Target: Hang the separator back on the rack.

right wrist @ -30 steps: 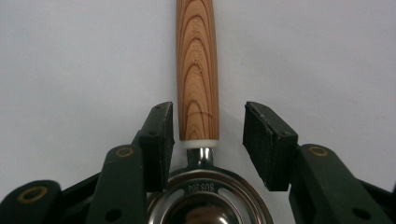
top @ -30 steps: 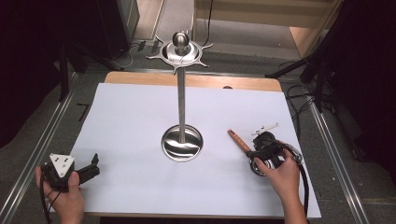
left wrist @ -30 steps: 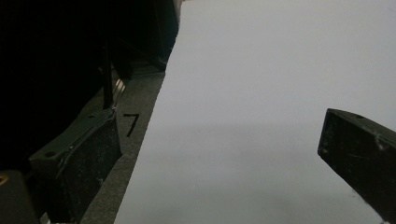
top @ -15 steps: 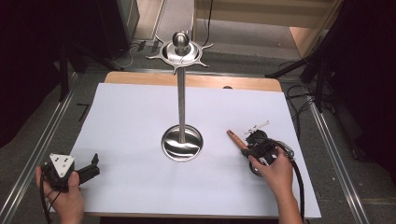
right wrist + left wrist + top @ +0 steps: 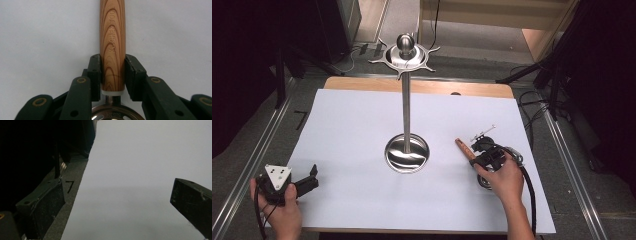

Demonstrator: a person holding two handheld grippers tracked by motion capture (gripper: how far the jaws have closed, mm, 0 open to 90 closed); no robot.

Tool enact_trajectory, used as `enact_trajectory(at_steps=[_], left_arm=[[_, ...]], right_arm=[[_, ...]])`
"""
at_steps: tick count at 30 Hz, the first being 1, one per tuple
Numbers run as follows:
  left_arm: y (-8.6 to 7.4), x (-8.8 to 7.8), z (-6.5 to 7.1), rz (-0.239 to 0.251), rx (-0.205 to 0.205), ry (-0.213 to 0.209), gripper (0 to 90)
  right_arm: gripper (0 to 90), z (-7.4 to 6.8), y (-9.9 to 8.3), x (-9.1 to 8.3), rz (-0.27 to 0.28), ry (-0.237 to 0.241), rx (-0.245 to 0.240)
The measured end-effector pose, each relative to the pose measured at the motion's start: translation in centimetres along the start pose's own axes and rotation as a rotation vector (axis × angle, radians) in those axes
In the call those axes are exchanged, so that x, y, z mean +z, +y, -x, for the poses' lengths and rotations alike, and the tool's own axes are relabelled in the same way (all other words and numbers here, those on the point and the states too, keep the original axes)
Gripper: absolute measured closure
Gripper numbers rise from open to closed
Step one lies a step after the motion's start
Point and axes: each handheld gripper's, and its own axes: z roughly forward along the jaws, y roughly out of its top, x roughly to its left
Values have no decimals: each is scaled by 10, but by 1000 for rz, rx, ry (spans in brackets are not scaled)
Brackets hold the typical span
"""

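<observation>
White-covered worktop (image 5: 362, 120) in a dark room, a steel utensil stand (image 5: 406, 125) upright at its middle; the grasp on the utensil looks made.

The right hand-held gripper (image 5: 113, 72) has its jaws pressed onto the wooden handle (image 5: 112, 37) of a kitchen utensil, near the handle's metal end, with a perforated steel head (image 5: 117, 112) just below the jaws; in the high view that utensil (image 5: 465, 148) lies low on the worktop to the right of the stand's round base; the left hand-held gripper (image 5: 307, 182) rests at the near left corner, jaws spread and holding nothing; judged from this, the pick-up is the step in hand; the next move likely calls for lifting the utensil clear and carrying it up to the hooked crown (image 5: 404, 55) of the stand, keeping the grip firm so the handle does not swivel.
</observation>
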Motion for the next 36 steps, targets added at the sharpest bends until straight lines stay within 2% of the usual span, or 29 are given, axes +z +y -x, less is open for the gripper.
enact_trajectory(at_steps=[1,2,4,6,7,8,9,10,14,16,18,20,21,22,24,25,26,31,34,36], left_arm=[[0,0,0,0,0,0,3],[0,0,0,0,1,2,3],[0,0,0,0,1,2,3],[0,0,0,1,3,1,3],[0,0,0,1,3,1,3],[0,0,0,1,3,1,3],[0,0,1,-1,5,2,3],[0,0,1,-1,5,2,3],[0,0,1,-1,7,2,3],[0,0,1,0,6,1,3],[0,0,1,1,4,1,3],[0,0,1,1,4,1,3],[0,0,0,1,3,1,3],[0,0,0,1,4,1,3],[0,0,0,1,4,1,3],[0,0,0,1,4,1,3],[0,0,1,1,4,1,3],[0,0,1,0,5,1,3],[0,0,1,-2,7,2,3],[0,0,1,-2,7,2,3]], right_arm=[[701,0,0,0,0,0,0],[701,1,-5,-1,38,-9,8],[702,1,-6,-2,52,-11,12],[702,0,-9,-5,105,-25,26],[702,-1,-12,-10,150,-21,34],[702,0,-13,-12,177,-20,28],[702,-1,-14,-15,200,-8,38],[702,-1,-14,-15,200,-8,38],[703,-3,-17,-30,325,40,66],[702,-4,-17,-32,341,49,73],[703,-6,-18,-42,411,69,78],[702,-7,-18,-44,430,73,82],[702,-8,-18,-49,477,94,87],[702,-9,-18,-50,491,101,86],[702,-11,-19,-53,533,107,89],[702,-11,-19,-53,533,107,89],[702,-12,-19,-56,566,117,93],[702,-17,-20,-62,654,128,91],[702,-21,-20,-66,726,142,85],[702,-22,-20,-66,743,141,79]])
